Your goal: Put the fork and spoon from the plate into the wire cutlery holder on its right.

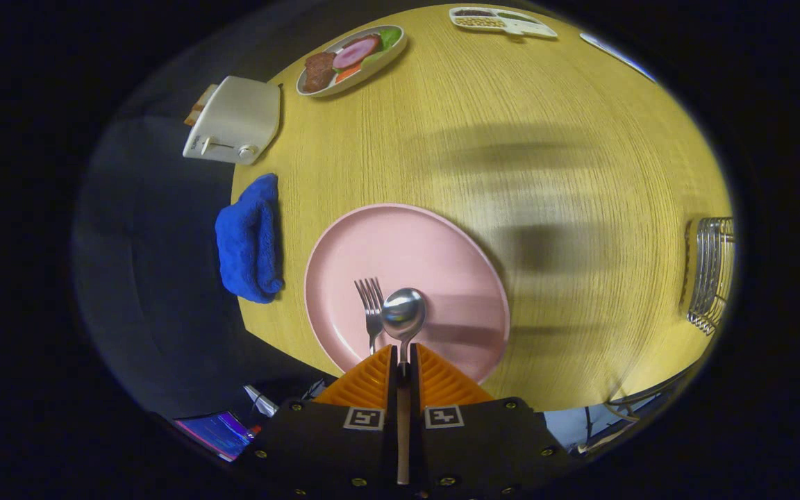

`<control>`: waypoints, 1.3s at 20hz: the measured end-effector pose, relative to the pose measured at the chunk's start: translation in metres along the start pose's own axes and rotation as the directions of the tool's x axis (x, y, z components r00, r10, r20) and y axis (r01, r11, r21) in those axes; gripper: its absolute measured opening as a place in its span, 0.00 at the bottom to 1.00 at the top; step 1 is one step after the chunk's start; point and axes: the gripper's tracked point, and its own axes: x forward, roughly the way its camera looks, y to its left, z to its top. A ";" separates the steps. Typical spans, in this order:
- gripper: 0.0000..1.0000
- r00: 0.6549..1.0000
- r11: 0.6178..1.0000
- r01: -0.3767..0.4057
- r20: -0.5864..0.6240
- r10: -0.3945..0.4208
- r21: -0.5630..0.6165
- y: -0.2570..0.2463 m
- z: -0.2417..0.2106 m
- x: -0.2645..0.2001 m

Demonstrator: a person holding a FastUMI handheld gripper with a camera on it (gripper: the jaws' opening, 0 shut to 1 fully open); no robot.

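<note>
A pink plate (442,243) lies on the wooden table just ahead of my fingers. My gripper (403,357) is shut on the handle of the spoon (403,314), whose bowl sticks out ahead of the fingertips over the plate. The fork (371,305) lies just left of the spoon, its tines pointing away from me and its handle running under the left finger; whether the fingers also press on it is hidden. The wire cutlery holder (711,274) stands far off to the right of the plate, near the table's edge.
A blue cloth (251,239) hangs over the table's left edge beside the plate. A white toaster (235,119) sits beyond it. A plate of toy food (350,59) and a food tray (501,21) lie at the far side. The table middle shows only shadows.
</note>
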 end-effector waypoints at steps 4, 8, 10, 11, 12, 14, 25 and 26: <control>0.07 0.999 0.996 -0.052 -0.007 0.053 0.066 0.006 0.002 -0.006; 0.07 0.994 0.987 -0.105 -0.010 0.107 0.124 0.012 0.004 -0.016; 0.07 0.991 0.981 -0.135 -0.002 0.136 0.142 0.016 0.007 -0.023; 0.07 0.989 0.979 -0.144 0.005 0.145 0.146 0.016 0.009 -0.027; 0.07 0.988 0.977 -0.151 0.012 0.151 0.149 0.017 0.011 -0.031; 0.07 0.985 0.972 -0.174 0.032 0.171 0.156 0.017 0.015 -0.043; 0.07 0.933 0.913 -0.320 0.251 0.258 0.253 -0.019 0.058 -0.143; 0.07 0.925 0.904 -0.331 0.280 0.256 0.269 -0.028 0.062 -0.152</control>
